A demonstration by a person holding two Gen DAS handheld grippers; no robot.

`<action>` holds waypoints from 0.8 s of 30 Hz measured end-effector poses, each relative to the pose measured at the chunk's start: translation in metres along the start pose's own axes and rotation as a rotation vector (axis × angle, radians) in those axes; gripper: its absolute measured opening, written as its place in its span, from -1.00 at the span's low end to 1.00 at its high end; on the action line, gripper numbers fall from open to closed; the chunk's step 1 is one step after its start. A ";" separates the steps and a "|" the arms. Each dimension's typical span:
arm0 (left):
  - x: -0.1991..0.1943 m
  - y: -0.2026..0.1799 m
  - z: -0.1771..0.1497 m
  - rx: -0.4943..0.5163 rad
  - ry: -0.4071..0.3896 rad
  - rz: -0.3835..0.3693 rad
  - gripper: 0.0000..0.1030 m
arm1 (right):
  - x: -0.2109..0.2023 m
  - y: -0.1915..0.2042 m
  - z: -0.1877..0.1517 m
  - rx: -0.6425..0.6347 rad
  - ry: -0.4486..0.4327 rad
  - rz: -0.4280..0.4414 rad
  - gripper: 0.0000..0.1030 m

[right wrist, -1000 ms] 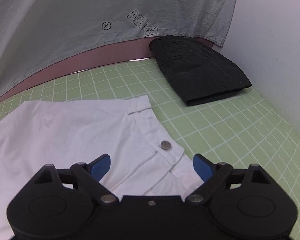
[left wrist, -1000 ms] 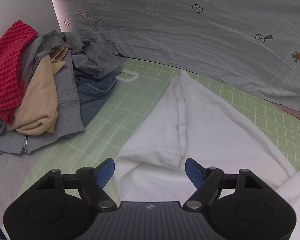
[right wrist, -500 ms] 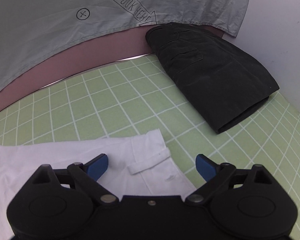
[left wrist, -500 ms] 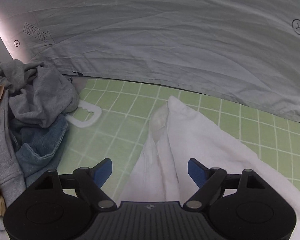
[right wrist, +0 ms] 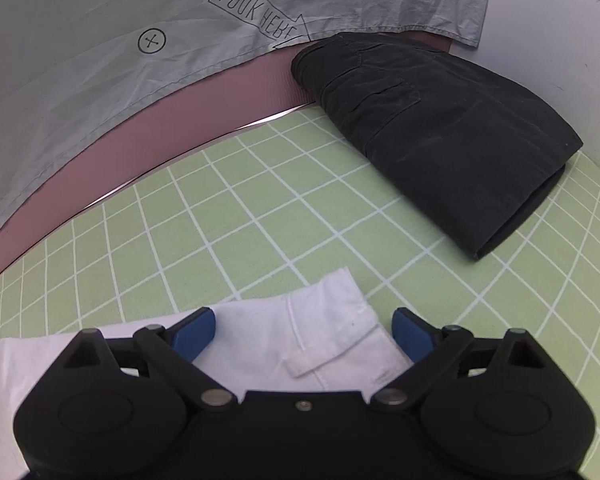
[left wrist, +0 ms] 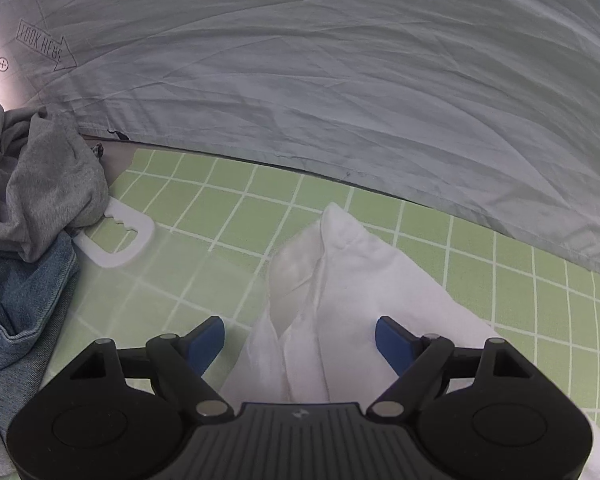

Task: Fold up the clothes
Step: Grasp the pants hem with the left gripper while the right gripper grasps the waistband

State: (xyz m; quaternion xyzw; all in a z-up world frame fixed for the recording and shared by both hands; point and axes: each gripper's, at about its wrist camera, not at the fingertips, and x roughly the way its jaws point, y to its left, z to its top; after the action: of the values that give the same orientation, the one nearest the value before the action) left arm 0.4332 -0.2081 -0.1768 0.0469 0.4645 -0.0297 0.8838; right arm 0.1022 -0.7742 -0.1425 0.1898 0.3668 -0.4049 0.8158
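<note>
White trousers (left wrist: 352, 280) lie on the green grid mat (left wrist: 228, 208). In the left wrist view a leg end points toward the far edge. My left gripper (left wrist: 300, 338) is open, its blue fingertips either side of that leg end. In the right wrist view the waistband corner with a belt loop (right wrist: 324, 344) lies between the fingertips of my right gripper (right wrist: 302, 332), which is open. Neither gripper holds cloth.
A pile of unfolded clothes, grey (left wrist: 32, 184) over blue denim (left wrist: 20, 304), sits at the left with a white plastic handle (left wrist: 120, 240) beside it. Folded black trousers (right wrist: 440, 132) lie at the far right. A grey printed sheet (left wrist: 340, 80) hangs behind the mat.
Both grippers have moved forward over the white trousers toward the far edge: the left now reaches the leg end, the right reaches the waistband corner. Both stay open.
</note>
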 end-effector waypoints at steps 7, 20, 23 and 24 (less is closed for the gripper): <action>-0.001 -0.006 0.004 -0.036 -0.024 0.004 -0.38 | 0.005 0.004 0.006 -0.003 0.001 0.026 0.72; -0.061 0.018 0.032 -0.083 -0.269 0.170 -0.87 | -0.025 -0.007 0.044 -0.088 -0.142 -0.038 -0.64; -0.064 0.024 0.035 -0.099 -0.276 0.164 -0.86 | -0.029 -0.007 0.068 -0.089 -0.213 -0.055 -0.64; -0.064 0.026 0.035 -0.104 -0.278 0.162 -0.84 | -0.029 -0.007 0.077 -0.079 -0.232 -0.049 -0.64</action>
State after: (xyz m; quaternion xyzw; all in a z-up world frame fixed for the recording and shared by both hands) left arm 0.4282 -0.1855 -0.1024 0.0337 0.3332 0.0598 0.9404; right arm 0.1193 -0.8102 -0.0703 0.1005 0.2903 -0.4290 0.8495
